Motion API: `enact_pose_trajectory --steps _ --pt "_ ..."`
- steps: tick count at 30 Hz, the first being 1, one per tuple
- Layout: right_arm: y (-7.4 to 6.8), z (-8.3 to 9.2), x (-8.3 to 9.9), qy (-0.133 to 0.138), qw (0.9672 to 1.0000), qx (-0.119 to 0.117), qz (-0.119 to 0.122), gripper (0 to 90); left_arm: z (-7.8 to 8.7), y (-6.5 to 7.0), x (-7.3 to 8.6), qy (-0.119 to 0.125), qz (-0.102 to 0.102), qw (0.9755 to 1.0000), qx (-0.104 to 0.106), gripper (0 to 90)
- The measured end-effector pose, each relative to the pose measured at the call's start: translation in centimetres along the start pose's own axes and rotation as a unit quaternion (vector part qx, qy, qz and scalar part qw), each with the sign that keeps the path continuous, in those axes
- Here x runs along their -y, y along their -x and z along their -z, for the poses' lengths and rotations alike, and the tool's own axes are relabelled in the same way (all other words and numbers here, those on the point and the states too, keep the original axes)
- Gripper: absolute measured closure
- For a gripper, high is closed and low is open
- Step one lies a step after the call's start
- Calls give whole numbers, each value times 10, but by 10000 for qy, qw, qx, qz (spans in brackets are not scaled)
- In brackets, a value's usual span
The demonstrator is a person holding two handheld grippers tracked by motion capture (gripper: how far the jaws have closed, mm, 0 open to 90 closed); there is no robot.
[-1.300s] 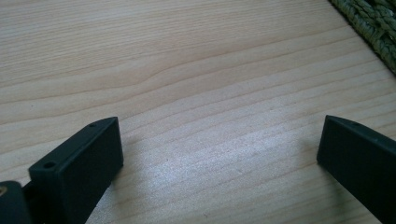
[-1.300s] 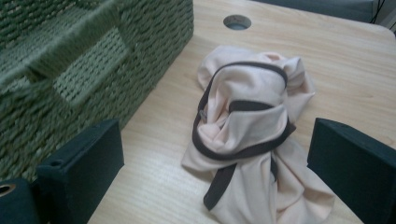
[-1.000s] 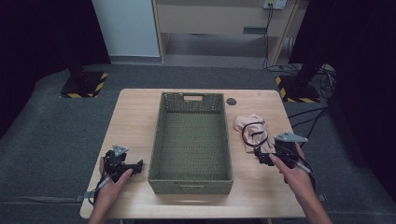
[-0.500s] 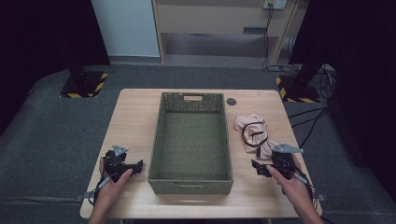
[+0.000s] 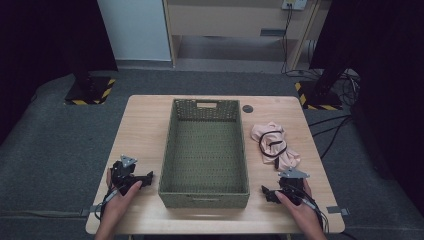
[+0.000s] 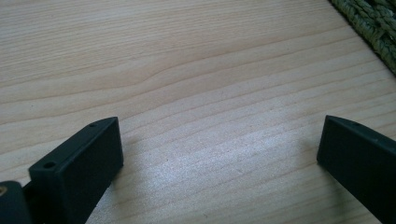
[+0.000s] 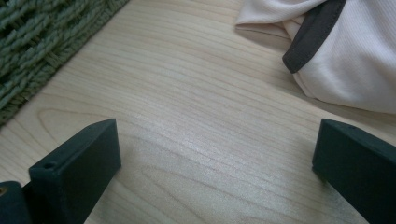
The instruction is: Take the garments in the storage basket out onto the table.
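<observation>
A pale wooden table (image 5: 145, 125) stands on grey carpet in a dim room, with a cabinet behind it. A green woven basket (image 5: 205, 150) sits in the middle of the table and is empty. To its right lies a crumpled pale pink garment (image 5: 275, 145) with dark trim, on the bare wood, just beside the basket but not touching it. The left gripper (image 5: 145, 177) rests low near the basket's front left corner, jaws spread wide over bare wood. The right gripper (image 5: 267, 192) rests near the front right corner, jaws equally wide apart and holding nothing; the garment lies just ahead of it. Judging from this, nothing has been packed: the garment is yet to be grasped and placed in the basket.
</observation>
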State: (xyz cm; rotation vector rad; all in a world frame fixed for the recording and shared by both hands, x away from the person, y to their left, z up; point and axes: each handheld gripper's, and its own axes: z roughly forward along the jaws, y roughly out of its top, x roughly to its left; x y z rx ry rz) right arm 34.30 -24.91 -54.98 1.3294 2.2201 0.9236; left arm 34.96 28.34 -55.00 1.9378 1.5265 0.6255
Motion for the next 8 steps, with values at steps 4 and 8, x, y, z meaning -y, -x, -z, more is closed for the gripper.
enact_pose_trajectory --steps 4,8 --pt "0 0 0 -6 10000 -7 -15 5 0 0 0 -1 -1 10000 0 0" --pt "-1 0 0 -19 10000 -9 1 3 0 0 0 -1 -1 10000 2 0"
